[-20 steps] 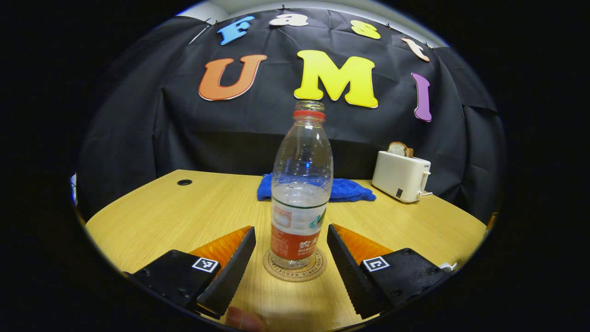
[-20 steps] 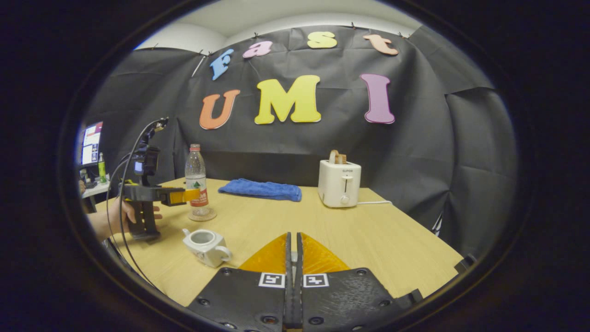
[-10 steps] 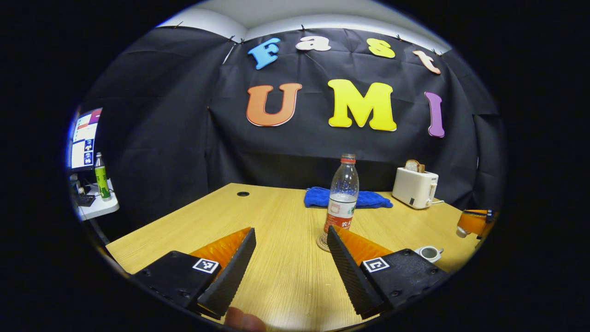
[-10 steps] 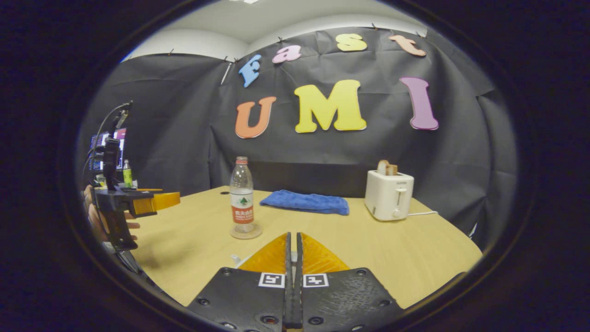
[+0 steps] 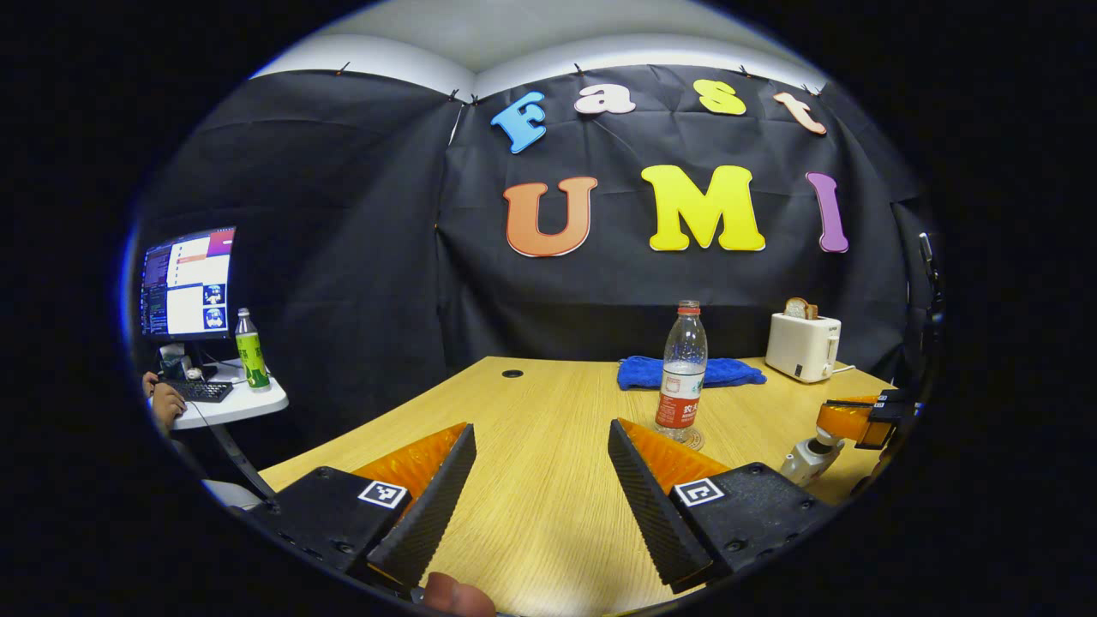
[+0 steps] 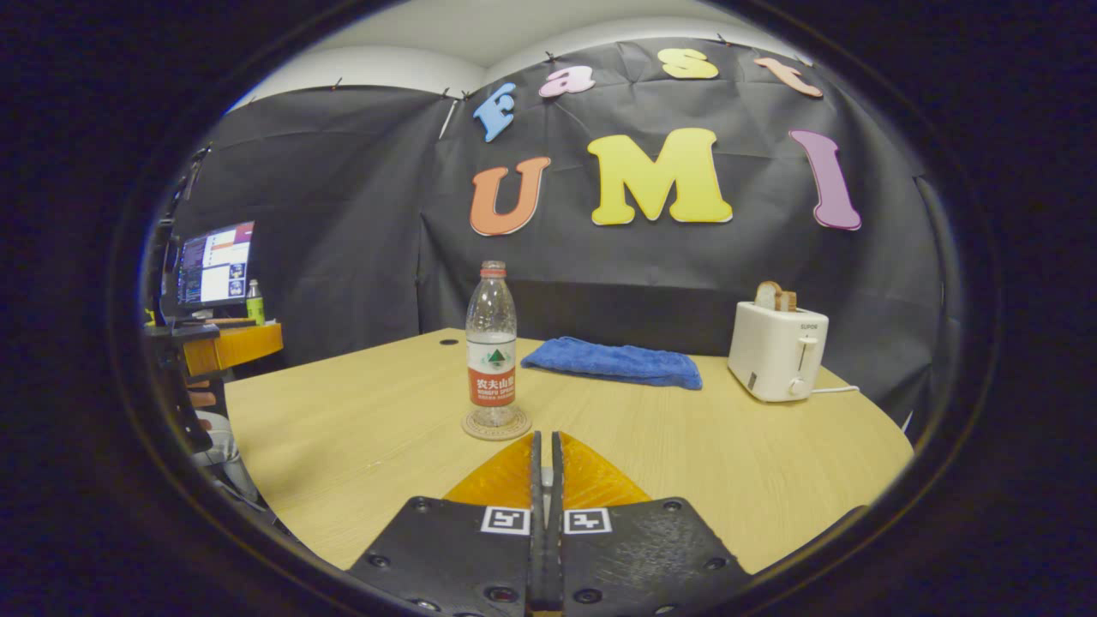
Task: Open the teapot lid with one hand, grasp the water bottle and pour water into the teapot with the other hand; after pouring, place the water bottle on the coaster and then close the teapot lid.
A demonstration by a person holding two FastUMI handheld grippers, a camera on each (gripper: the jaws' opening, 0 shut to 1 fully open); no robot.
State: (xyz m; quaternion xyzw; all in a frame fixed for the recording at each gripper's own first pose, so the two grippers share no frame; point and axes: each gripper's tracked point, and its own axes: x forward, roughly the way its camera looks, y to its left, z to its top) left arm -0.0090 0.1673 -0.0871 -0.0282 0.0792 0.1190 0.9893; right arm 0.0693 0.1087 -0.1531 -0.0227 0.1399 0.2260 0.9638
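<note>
We judge the pour done: the water bottle (image 6: 491,343) stands upright on the coaster (image 6: 496,425), centre of the right gripper view. The step in hand is closing the lid.

Left gripper (image 5: 542,501), bottom of the left gripper view: fingers spread wide, nothing between them, over bare table (image 5: 548,411).

Right gripper (image 6: 545,480), bottom centre of the right gripper view: fingers pressed together. The gap is too narrow to tell whether the lid's knob is pinched there; we cannot see the lid.

In the left gripper view, lower right edge, the right gripper sits directly above the teapot (image 5: 807,460), touching or nearly so; the rim distortion hides the contact.

Next move, as we judge it: seat the lid squarely on the pot's opening, then spread the fingers and lift clear without dragging the pot.

Surface: pale wood-grain table, with a blue cloth (image 6: 614,362) and a white toaster (image 6: 777,350) at the back. Room: black cloth walls; monitor (image 5: 188,282) and green bottle (image 5: 250,349) on a side desk, left edge.
</note>
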